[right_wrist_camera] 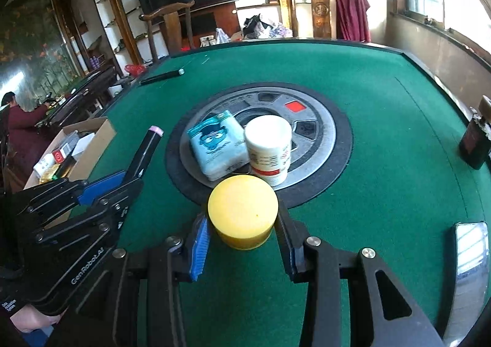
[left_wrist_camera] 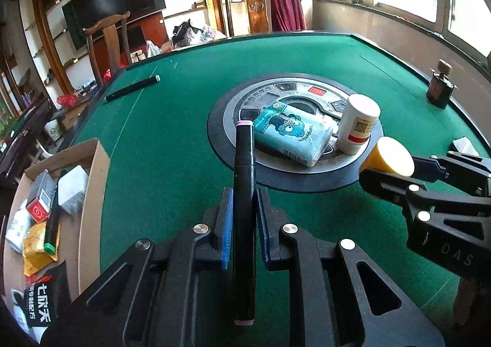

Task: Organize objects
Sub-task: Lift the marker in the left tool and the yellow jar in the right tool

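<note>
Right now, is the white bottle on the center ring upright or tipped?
Upright. The white bottle stands on its base on the center ring, cap up, beside the tissue pack.

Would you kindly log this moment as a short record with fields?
left gripper: shut on black marker
right gripper: shut on yellow jar
centre disc: tissue pack, white bottle
far felt: black pen
left edge: cardboard box holding sorted items
right edge: dark bottle
</note>
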`<state>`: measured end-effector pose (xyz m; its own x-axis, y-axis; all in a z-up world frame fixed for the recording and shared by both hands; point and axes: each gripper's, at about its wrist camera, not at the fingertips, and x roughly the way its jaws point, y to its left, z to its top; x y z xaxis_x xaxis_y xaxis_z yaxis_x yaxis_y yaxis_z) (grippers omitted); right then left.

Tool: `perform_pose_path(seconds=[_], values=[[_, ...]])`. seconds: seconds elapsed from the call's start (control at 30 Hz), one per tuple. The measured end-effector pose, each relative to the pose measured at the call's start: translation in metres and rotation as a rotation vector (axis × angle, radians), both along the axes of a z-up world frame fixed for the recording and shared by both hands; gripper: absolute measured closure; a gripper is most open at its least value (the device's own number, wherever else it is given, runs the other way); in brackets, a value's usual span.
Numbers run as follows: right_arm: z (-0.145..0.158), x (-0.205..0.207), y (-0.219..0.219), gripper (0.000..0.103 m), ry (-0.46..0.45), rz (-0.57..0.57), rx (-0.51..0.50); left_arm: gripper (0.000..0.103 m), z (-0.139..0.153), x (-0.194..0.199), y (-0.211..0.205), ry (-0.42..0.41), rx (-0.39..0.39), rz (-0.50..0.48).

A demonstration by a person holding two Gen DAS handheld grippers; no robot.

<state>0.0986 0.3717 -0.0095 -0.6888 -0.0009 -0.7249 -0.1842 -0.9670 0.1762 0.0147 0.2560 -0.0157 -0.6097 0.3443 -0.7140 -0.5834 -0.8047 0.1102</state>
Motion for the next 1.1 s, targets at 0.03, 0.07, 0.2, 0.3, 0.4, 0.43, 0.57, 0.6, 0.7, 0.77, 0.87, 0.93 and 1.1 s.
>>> perform_pose_path(seconds=[0.03, 0.07, 0.2, 0.3, 0.4, 0.43, 0.57, 0.6, 0.7, 0.77, 0.87, 0.93, 1.1], values=[[0.0, 0.0, -0.001, 0.063, -0.001, 0.0, -0.002, 0.088, 0.0, -0.001, 0.0, 0.004, -0.002, 0.004], [0.001, 0.0, -0.002, 0.063, -0.001, 0.004, -0.004, 0.088, 0.0, 0.0, -0.001, 0.006, -0.002, 0.006], [0.002, 0.001, -0.005, 0.063, 0.004, 0.009, -0.01, 0.088, 0.003, 0.0, -0.002, 0.018, 0.001, 0.016], [0.005, 0.002, -0.008, 0.063, 0.017, 0.018, -0.012, 0.088, 0.005, 0.002, -0.004, 0.03, 0.005, 0.019], [0.009, 0.004, -0.011, 0.063, 0.035, 0.025, -0.011, 0.088, 0.008, 0.003, -0.005, 0.038, 0.011, 0.02], [0.01, 0.004, -0.011, 0.063, 0.042, 0.023, -0.01, 0.088, 0.008, 0.003, -0.006, 0.038, 0.013, 0.02], [0.013, 0.006, -0.013, 0.063, 0.056, 0.011, -0.016, 0.088, 0.015, 0.004, -0.011, 0.046, 0.033, 0.024], [0.013, 0.006, -0.014, 0.063, 0.059, 0.012, -0.015, 0.088, 0.016, 0.004, -0.012, 0.049, 0.038, 0.027], [0.014, 0.006, -0.019, 0.063, 0.062, 0.018, -0.022, 0.088, 0.02, 0.004, -0.016, 0.055, 0.049, 0.033], [0.014, 0.006, -0.022, 0.063, 0.064, 0.024, -0.024, 0.088, 0.021, 0.003, -0.018, 0.056, 0.054, 0.037], [0.016, 0.007, -0.023, 0.063, 0.068, 0.028, -0.023, 0.088, 0.023, 0.002, -0.019, 0.058, 0.057, 0.043], [0.016, 0.007, -0.024, 0.063, 0.069, 0.028, -0.022, 0.088, 0.023, 0.002, -0.019, 0.059, 0.058, 0.042], [0.017, 0.008, -0.025, 0.063, 0.077, 0.034, -0.019, 0.088, 0.023, 0.003, -0.019, 0.059, 0.06, 0.047]])
